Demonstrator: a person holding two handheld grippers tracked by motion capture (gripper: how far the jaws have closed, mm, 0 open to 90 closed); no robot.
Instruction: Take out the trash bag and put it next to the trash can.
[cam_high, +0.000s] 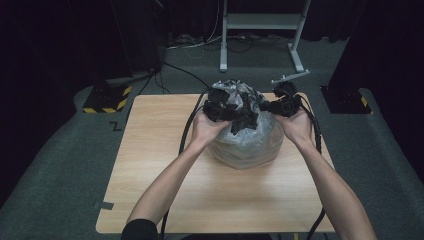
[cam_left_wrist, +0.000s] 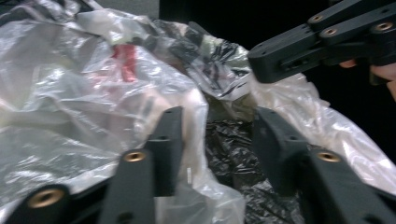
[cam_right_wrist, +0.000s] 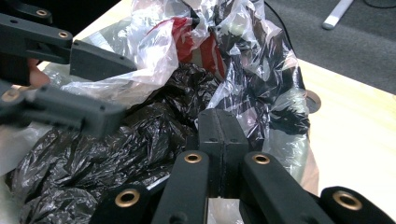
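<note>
Here, the clear plastic bag (cam_high: 247, 142) sits on the far middle of the wooden surface (cam_high: 165, 165), bulging with crumpled black plastic (cam_right_wrist: 116, 154) and something red (cam_right_wrist: 187, 37) near its gathered top. Your left gripper (cam_left_wrist: 215, 140) is at the bag's top from the left, its fingers (cam_left_wrist: 170, 140) standing about half apart; clear film and black plastic lie between them, and you can see no pad pressing on either. Your right gripper (cam_right_wrist: 222, 135) comes in from the right, its fingers (cam_right_wrist: 210, 140) closed flat together, with the black plastic just beyond their tips. Whether any film is caught between them cannot be told. In the high view your two hands flank the bag's top.
</note>
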